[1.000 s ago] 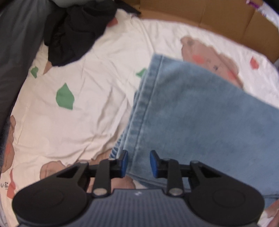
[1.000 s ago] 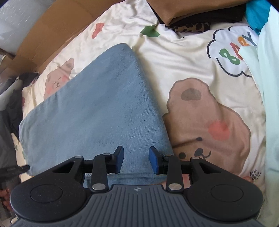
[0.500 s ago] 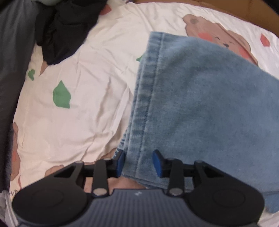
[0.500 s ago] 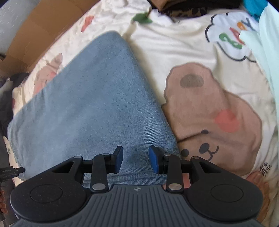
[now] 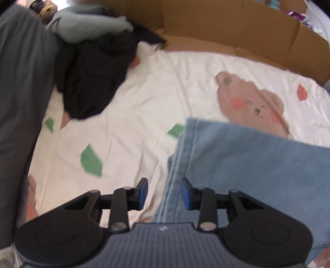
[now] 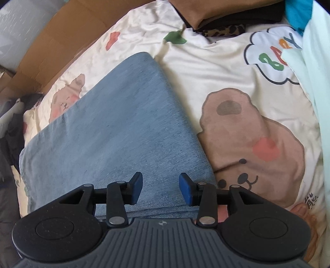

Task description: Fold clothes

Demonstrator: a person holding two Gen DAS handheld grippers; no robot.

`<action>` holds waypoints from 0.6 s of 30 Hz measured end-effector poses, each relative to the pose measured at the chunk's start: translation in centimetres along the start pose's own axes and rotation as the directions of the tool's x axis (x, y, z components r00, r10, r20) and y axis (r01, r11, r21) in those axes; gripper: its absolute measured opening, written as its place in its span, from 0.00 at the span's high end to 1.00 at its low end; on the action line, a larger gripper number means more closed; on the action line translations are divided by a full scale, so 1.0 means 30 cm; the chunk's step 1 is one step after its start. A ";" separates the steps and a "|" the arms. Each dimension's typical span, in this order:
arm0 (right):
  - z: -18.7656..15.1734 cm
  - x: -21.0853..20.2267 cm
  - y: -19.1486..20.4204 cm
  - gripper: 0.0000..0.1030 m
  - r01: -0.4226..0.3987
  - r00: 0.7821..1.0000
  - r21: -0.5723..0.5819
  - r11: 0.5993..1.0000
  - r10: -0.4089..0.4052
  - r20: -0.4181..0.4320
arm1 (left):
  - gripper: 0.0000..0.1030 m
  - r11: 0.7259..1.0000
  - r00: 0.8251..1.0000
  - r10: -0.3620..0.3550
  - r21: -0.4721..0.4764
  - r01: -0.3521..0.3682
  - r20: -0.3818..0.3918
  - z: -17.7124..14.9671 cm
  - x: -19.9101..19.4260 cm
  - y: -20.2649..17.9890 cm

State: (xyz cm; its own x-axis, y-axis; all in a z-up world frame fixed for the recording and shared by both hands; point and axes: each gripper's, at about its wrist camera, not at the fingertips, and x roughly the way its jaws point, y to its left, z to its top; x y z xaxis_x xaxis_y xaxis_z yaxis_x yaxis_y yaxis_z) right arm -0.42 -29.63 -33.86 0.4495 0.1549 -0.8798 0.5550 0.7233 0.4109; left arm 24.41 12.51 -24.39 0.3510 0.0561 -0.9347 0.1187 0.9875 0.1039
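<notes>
Jeans (image 5: 257, 171), folded into a light-blue denim slab, lie flat on a cream bedsheet (image 5: 144, 115) printed with bears and green leaves. At far left a dark garment (image 5: 90, 78) is heaped on the sheet, well apart from the denim. The left gripper (image 5: 164, 192) hangs over the hemmed left edge, jaws apart, holding nothing. The right gripper (image 6: 160, 188) hovers over the jeans' near edge, jaws likewise spread and empty. Beyond lie brown folded clothes (image 6: 216, 10) and a pale mint fabric (image 6: 315, 72) at far right.

jeans (image 6: 115, 132) | light-blue denim | folded flat | lying on bear-print sheet (image 6: 216, 68)
</notes>
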 end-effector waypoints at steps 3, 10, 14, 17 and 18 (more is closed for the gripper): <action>-0.001 -0.015 0.013 0.55 -0.004 1.000 -0.033 0.999 0.005 0.022 | 0.66 1.000 0.999 -0.019 0.020 0.018 0.026 0.053 -0.012 -0.019; -0.017 0.017 0.010 0.55 0.018 1.000 -0.054 0.998 -0.019 -0.012 | 0.68 0.997 0.999 -0.048 0.053 0.047 0.019 0.114 0.066 -0.082; -0.030 0.028 -0.005 0.55 0.018 1.000 -0.043 0.999 -0.019 -0.012 | 0.72 0.998 0.999 -0.043 0.051 0.042 0.009 0.129 0.145 -0.091; -0.034 0.036 -0.004 0.55 0.019 1.000 -0.059 0.998 -0.020 -0.016 | 0.72 0.999 0.999 -0.033 0.035 0.033 0.000 0.134 0.214 -0.088; -0.035 0.038 -0.005 0.55 0.019 1.000 -0.061 0.998 -0.020 -0.017 | 0.72 0.999 0.999 -0.033 0.028 0.033 -0.001 0.136 0.235 -0.086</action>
State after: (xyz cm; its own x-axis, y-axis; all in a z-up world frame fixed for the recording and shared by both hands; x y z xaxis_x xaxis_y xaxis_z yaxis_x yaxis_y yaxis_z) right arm -0.72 -28.85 -35.17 0.4266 0.1521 -0.8916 0.5198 0.7655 0.3793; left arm 30.37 9.77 -29.87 0.3463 0.0240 -0.9378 0.1558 0.9843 0.0827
